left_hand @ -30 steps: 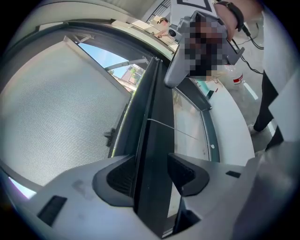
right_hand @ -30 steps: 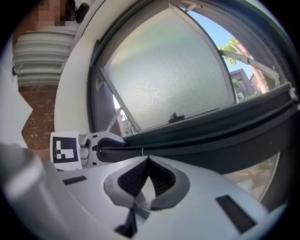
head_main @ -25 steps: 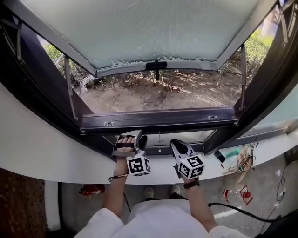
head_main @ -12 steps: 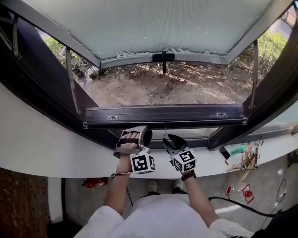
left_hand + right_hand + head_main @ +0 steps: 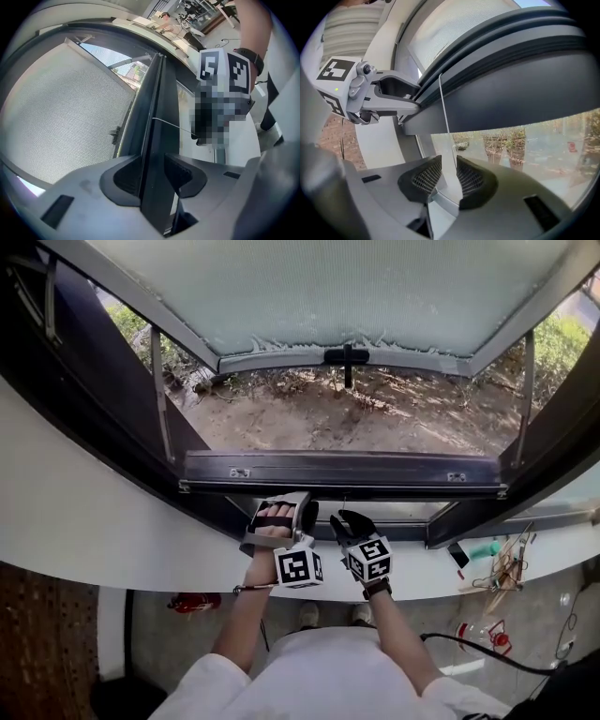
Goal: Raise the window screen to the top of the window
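The screen's dark bottom bar (image 5: pixel 342 470) lies low across the window opening, just above the sill. My left gripper (image 5: pixel 281 514) is shut on its near edge; in the left gripper view the bar (image 5: pixel 154 140) runs away between the pads of the left gripper (image 5: pixel 154 176). A thin white pull cord (image 5: pixel 444 108) hangs from the bar. It drops between the pads of my right gripper (image 5: pixel 449 176), which stands open and does not press on it. In the head view the right gripper (image 5: pixel 349 524) sits close beside the left one.
The window sash (image 5: pixel 328 287) is pushed outward, its black handle (image 5: pixel 345 357) at the lower edge and metal stays (image 5: pixel 164 395) at both sides. Small tools and sticks (image 5: pixel 506 568) lie on the white sill (image 5: pixel 112 540) at the right. Bare ground lies outside.
My right gripper has come down and leftward toward the left gripper, and its jaws have opened. The left gripper has stayed on the bar.
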Available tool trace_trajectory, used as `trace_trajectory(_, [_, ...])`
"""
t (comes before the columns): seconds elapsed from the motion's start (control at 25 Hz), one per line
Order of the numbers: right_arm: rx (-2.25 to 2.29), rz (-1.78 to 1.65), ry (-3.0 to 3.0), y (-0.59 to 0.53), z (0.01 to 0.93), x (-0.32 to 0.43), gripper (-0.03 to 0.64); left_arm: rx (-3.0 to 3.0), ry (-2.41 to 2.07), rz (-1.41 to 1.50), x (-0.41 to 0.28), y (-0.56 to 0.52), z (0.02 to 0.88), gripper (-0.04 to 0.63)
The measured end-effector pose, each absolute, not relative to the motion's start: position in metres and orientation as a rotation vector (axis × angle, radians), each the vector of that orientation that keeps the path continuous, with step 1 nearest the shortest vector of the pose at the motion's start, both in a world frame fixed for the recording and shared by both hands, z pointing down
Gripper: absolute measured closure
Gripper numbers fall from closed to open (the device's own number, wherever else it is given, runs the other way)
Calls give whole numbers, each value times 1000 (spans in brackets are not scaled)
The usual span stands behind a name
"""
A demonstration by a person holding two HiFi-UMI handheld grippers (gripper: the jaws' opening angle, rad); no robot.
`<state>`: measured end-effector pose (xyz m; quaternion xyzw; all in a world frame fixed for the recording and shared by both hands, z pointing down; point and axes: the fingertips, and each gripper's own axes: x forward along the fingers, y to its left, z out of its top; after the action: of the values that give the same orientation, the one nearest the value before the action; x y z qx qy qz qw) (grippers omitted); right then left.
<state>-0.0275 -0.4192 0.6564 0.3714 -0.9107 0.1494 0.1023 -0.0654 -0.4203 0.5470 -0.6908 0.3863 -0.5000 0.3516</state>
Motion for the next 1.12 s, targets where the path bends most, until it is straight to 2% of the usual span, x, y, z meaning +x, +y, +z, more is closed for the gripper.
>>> trace_trajectory(0.08, [1066, 464, -2688, -415, 663, -29, 522, -1789, 999, -1287, -65, -420, 547, 442])
trace_trajectory(0.28, [991, 472, -2684, -397, 679, -32, 614, -1790, 1005, -1279, -66, -421, 546, 442])
trace_trajectory(0.72, [907, 522, -2520, -355, 741, -23, 615, -1799, 1019, -1251, -66, -420, 546, 442])
trace_trajectory(1.12, [1003, 652, -2351, -328, 795, 23, 614, -1814, 1028, -1224, -65, -420, 545, 442])
